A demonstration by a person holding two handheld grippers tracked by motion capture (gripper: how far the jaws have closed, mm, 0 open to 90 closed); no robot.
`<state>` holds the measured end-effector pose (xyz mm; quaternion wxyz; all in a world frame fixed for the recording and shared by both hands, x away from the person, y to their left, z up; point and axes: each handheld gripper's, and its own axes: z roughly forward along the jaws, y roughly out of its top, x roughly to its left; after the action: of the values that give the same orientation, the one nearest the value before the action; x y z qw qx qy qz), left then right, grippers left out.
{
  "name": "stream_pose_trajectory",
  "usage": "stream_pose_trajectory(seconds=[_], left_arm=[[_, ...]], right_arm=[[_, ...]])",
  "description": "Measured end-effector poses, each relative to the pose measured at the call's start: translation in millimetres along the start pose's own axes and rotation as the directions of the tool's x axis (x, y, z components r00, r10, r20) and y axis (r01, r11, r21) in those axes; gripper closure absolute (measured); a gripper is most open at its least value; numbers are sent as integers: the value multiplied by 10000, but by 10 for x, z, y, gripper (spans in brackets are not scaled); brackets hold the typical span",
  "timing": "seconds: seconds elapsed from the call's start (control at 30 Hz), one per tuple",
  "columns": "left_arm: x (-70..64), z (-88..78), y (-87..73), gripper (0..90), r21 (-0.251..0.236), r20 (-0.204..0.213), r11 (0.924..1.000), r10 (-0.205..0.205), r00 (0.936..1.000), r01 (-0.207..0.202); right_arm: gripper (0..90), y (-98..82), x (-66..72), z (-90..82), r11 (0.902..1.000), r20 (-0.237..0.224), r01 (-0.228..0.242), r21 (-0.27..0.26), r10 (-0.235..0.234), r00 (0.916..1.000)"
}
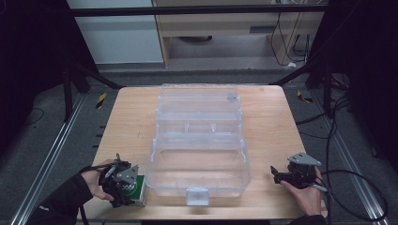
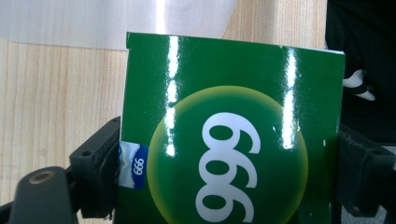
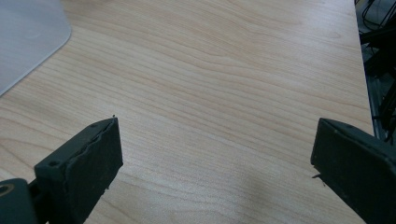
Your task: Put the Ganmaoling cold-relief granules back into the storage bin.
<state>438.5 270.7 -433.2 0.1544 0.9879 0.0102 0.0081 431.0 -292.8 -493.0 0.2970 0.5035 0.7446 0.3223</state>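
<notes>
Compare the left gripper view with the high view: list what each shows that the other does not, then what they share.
Left gripper view alone: the print on the green box, a yellow-rimmed circle with white digits and a small blue label, and the black jaws pressed on both its sides.

High view alone: the open clear plastic case, the right gripper with jaws apart, both hands, the floor and furniture beyond.

Both: the green box, the left gripper holding it, the wooden table.

Glossy green box [image 2: 233, 140] with yellow-rimmed circle and white "999", clear plastic case [image 1: 199, 150], light wood-grain table [image 3: 224, 93]
</notes>
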Motion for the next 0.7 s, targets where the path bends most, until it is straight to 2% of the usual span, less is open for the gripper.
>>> stream_pose_trajectory(seconds=[0.27, 0.4, 0.7], left_arm=[[-21, -76, -9, 142, 9, -68, 10000, -15, 10000, 15], [-23, -214, 10, 143, -56, -180, 10000, -7, 9998, 6], [4, -561, 68, 144, -368, -734, 9993, -94, 9973, 67]], right_arm=[[29, 0, 3, 2, 10000, -31, -3, 3, 3, 10000], [30, 0, 2, 0, 10000, -44, 4, -4, -4, 10000], [31, 1, -3, -6, 10000, -67, -12, -51, 12, 10000]])
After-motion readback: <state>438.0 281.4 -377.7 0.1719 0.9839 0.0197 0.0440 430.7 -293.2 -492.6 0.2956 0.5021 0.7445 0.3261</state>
